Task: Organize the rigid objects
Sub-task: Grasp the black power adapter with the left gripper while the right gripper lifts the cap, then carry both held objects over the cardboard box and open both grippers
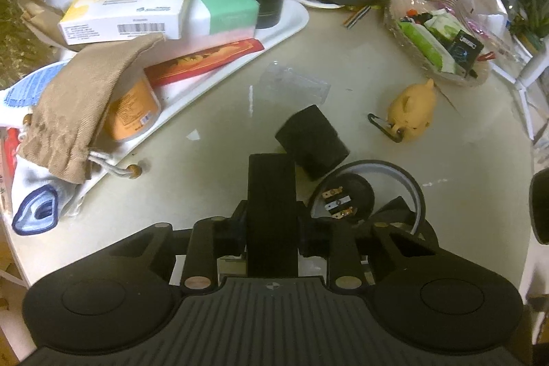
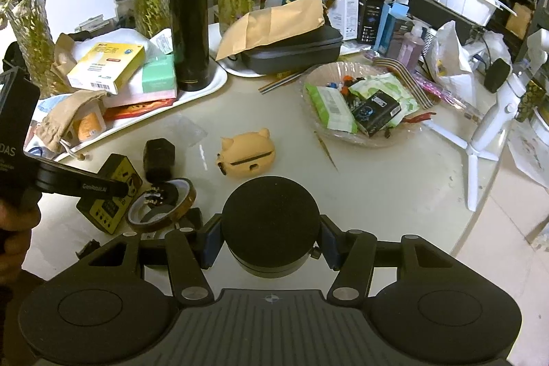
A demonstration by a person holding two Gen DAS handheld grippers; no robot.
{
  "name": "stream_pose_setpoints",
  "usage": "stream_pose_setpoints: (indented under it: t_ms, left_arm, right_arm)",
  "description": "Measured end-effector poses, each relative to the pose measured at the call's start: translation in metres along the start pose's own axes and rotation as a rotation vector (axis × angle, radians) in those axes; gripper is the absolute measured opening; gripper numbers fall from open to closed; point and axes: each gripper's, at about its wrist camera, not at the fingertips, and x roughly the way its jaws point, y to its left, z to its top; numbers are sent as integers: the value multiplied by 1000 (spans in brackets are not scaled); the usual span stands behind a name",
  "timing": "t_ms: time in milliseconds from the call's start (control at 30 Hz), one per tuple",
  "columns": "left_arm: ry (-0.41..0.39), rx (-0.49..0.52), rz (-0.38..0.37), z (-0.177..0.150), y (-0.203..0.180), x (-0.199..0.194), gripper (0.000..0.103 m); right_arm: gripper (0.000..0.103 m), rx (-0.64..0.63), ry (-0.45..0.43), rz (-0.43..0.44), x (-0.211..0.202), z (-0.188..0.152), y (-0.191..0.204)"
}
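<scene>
Setting: a cluttered pale round bench (image 2: 377, 187) under indoor light, glass vases of green stems lined along its far edge.
Left tool (image 1: 271, 194): pinching a flat black rectangular block (image 1: 271, 211) that stands upright between its pads, above the bench's near-left part.
Right tool (image 2: 271, 228): pinching a black round puck-shaped object with a matte top (image 2: 271, 215), held clear of the bench near its front edge.
Beside the left tool: a black boxy plug adapter (image 1: 312, 139) lies tilted on the bench, just beyond a roll of amber tape (image 2: 161, 204) with a small black part with metal contacts (image 1: 339, 203) inside its ring.
Yellow item: a yellow-and-black boxy device (image 2: 113, 194) lies at the near-left edge, touching the tape roll.
Centre of bench: an orange pig-shaped soft case (image 2: 245, 151) sits alone, a crumpled clear plastic cup (image 1: 291, 84) lying nearby.
Far left: a white tray (image 2: 206, 84) carries boxes, a tan drawstring pouch (image 1: 82, 112) and a tall black flask (image 2: 188, 23).
Right side: a clear shallow bowl (image 2: 363, 139) holds green packets.
</scene>
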Motion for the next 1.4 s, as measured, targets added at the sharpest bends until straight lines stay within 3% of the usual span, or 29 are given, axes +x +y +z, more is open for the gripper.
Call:
stream_pose_setpoints:
  t_ms: [467,1400]
  left_arm:
    - [-80,7,-13,-9,2,-52,26]
    - [-93,-10,-79,-77,-9,-143,26]
  right_arm:
    - [60,3,7,41,-5,-4,7]
    - [60,53,58,208,-55,-50,6]
